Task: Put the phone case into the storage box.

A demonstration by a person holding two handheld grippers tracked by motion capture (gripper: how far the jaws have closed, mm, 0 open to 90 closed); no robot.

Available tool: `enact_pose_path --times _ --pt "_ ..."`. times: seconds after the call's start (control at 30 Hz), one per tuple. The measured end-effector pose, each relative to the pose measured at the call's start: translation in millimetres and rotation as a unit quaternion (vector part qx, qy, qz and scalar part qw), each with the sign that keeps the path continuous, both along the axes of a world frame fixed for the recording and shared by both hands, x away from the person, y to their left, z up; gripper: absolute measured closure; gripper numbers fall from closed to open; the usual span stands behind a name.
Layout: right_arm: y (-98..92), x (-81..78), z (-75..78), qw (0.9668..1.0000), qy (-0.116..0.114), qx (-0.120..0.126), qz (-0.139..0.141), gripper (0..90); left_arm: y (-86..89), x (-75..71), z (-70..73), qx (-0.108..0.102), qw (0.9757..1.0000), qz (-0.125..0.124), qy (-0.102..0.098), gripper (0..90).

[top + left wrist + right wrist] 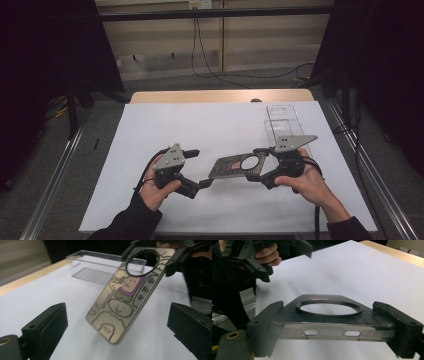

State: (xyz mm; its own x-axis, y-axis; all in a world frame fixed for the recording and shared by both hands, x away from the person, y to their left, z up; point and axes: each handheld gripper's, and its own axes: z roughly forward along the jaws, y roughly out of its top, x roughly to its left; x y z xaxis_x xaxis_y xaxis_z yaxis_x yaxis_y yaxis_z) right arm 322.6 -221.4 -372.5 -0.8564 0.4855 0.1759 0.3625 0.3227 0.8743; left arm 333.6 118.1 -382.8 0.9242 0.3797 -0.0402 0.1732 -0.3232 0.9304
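In my right gripper, closest to the lens, I am clamping a phone case across its width, one black jaw pressing each long edge, near the end with the round ring. The case is hanging flat in the air above the white sheet covering the table, well forward of a clear plastic box lying at the far right. The case's cartoon-printed face is pointing toward my left gripper, whose jaws are standing wide apart on either side of the case's free end, not touching it. I judge this to be a hand-over or a two-handed grip being set up. Next, I would need to slide the left jaws forward around the free end and close them on its long edges, keeping the right grip firm meanwhile.
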Motion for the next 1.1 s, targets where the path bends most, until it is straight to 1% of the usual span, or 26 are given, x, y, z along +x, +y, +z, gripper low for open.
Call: enact_pose_path --times 0.1,0.13,0.23,0.37,0.43,0.47,0.53,0.6,0.67,0.73,0.77,0.8,0.87,0.93,0.97,1.03,1.07,1.1 --pt "-2.4 1.0 0.9 0.9999 0.006 0.001 -0.013 11.9 9.6 -1.7 -3.7 -0.016 0.9995 0.025 -0.01 2.4" --pt "-3.3 1.5 0.9 0.9998 0.01 -0.001 -0.017 11.8 11.8 -1.8 -4.6 -0.018 0.9994 0.028 -0.01 2.3" --pt "-4.8 2.4 0.5 0.9994 0.014 -0.004 -0.031 11.9 20.8 -2.7 -8.5 -0.02 0.9988 0.044 -0.01 2.1" --pt "-8.1 4.2 0.8 0.9986 0.015 0.0 -0.05 11.8 33.9 -5.4 -15.5 -0.027 0.997 0.071 -0.015 2.1" --pt "-9.4 4.4 1.4 0.9986 0.014 0.003 -0.051 11.8 39.7 -7.7 -17.6 -0.04 0.9945 0.094 -0.024 2.7" --pt "-10.0 4.5 1.8 0.9986 0.013 0.002 -0.052 11.8 41.8 -9.1 -17.9 -0.045 0.9937 0.098 -0.028 2.7" --pt "-10.4 4.2 2.4 0.9989 0.012 0.002 -0.046 11.8 46.9 -11.3 -17.5 -0.046 0.9924 0.107 -0.038 2.3" --pt "-10.5 4.3 3.4 0.9986 0.01 -0.001 -0.051 11.8 52.4 -12.4 -18.0 -0.054 0.991 0.115 -0.041 2.1" --pt "-11.9 4.7 5.4 0.9985 0.007 0.0 -0.053 11.8 58.0 -12.4 -19.9 -0.059 0.9883 0.132 -0.048 1.8" --pt "-13.6 4.8 7.7 0.9983 0.006 -0.001 -0.058 11.8 65.8 -12.0 -22.9 -0.074 0.9833 0.158 -0.05 1.9" --pt "-14.4 4.9 8.4 0.9983 0.005 0.0 -0.059 11.8 69.2 -11.5 -25.0 -0.079 0.9801 0.175 -0.051 1.7" --pt "-15.3 5.1 9.3 0.9983 0.004 0.002 -0.058 11.8 72.6 -10.3 -27.1 -0.072 0.9788 0.184 -0.054 1.3" --pt "-16.3 5.4 9.9 0.9983 0.003 0.003 -0.059 11.8 79.0 -9.0 -31.1 -0.07 0.9758 0.2 -0.055 1.4" --pt "-16.4 5.3 9.6 0.9982 0.003 0.002 -0.06 11.8 84.4 -9.1 -33.4 -0.069 0.9739 0.21 -0.05 1.5" --pt "-16.6 5.5 9.7 0.9982 0.004 0.001 -0.06 11.8 86.7 -9.5 -34.6 -0.07 0.9735 0.212 -0.049 1.6" --pt "-17.3 6.3 10.2 0.9981 0.005 0.003 -0.062 11.8 90.3 -11.2 -37.2 -0.066 0.9718 0.222 -0.045 2.1" --pt "-17.9 6.7 10.6 0.998 0.005 0.003 -0.063 11.8 92.9 -11.6 -38.2 -0.061 0.9722 0.222 -0.045 2.1" --pt "-18.6 7.0 11.2 0.9979 0.006 0.004 -0.064 11.8 95.2 -12.5 -39.3 -0.063 0.9719 0.223 -0.041 2.2"
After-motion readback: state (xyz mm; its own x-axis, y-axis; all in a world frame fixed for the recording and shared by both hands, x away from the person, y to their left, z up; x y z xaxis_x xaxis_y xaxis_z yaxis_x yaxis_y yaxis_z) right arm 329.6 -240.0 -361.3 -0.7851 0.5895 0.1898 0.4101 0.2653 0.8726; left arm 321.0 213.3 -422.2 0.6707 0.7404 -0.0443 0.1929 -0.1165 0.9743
